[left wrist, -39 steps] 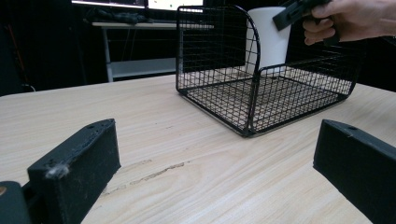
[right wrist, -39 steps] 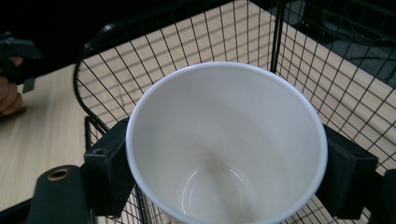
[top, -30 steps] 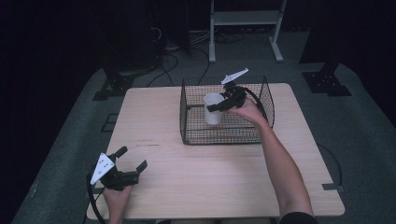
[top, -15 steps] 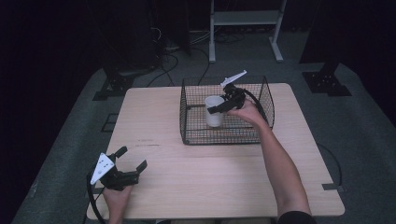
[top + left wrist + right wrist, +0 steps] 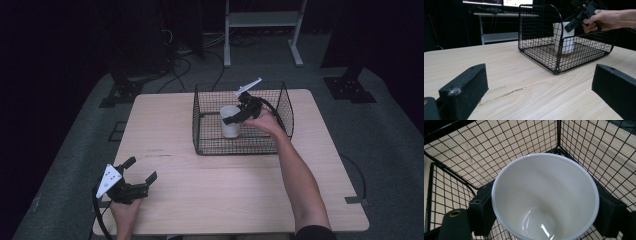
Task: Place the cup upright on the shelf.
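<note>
Around us the room is dark, with a grey floor, cables and a pale metal stand behind the light wooden table (image 5: 200,195). On the table stands one black wire basket (image 5: 201,125), and inside it one white cup (image 5: 230,121), upright on the basket floor toward its middle.

Our right claw (image 5: 235,116) reaches down into the basket from above. In the right gripper view its two black jaws sit one on each side of the cup (image 5: 545,195), pressed against the wall just under the rim, so we judge the cup gripped. We cannot tell whether it rests on the wire or is just clear of it. Our left claw (image 5: 141,176) lies near the table's front left corner, well apart from the basket, jaws spread wide and holding nothing.

We take the step in hand to be the grasp of the cup within the basket. The next move calls for a straight lift, keeping the cup upright and clear of the wire walls.

Counted: one table, one basket, one cup, two claws.
</note>
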### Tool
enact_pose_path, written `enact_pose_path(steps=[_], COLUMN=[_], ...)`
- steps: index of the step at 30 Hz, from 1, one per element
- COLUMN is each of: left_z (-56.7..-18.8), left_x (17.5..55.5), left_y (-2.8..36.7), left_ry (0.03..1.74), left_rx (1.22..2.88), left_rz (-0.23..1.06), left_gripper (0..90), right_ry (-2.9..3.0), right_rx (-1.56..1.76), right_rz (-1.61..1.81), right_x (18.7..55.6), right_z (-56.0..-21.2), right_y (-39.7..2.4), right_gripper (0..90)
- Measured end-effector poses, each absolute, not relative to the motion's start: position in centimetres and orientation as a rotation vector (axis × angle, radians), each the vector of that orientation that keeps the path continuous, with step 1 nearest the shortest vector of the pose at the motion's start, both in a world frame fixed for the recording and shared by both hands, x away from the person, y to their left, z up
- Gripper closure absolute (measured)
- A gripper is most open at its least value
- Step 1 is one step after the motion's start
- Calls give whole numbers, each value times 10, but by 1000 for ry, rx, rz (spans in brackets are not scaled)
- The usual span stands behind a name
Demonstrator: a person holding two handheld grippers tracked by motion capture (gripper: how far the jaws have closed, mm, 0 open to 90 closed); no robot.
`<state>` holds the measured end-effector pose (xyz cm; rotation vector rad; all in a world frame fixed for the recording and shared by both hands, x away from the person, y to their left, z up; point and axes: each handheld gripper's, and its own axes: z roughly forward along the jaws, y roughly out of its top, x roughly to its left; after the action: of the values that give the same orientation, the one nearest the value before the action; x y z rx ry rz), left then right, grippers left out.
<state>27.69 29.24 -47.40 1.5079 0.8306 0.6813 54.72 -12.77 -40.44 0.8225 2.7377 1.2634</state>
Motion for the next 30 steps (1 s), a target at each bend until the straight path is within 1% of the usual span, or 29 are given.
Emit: enact_pose_path(steps=[30], left_z=[-474], left_x=[277], left_y=[292], left_ry=[829], left_rx=[1508], left_rz=[679], left_gripper=[0], right_ry=[2711], right_rx=[741], right_rz=[1228], right_x=[533], right_z=[-399], right_y=[-123], right_gripper=[162])
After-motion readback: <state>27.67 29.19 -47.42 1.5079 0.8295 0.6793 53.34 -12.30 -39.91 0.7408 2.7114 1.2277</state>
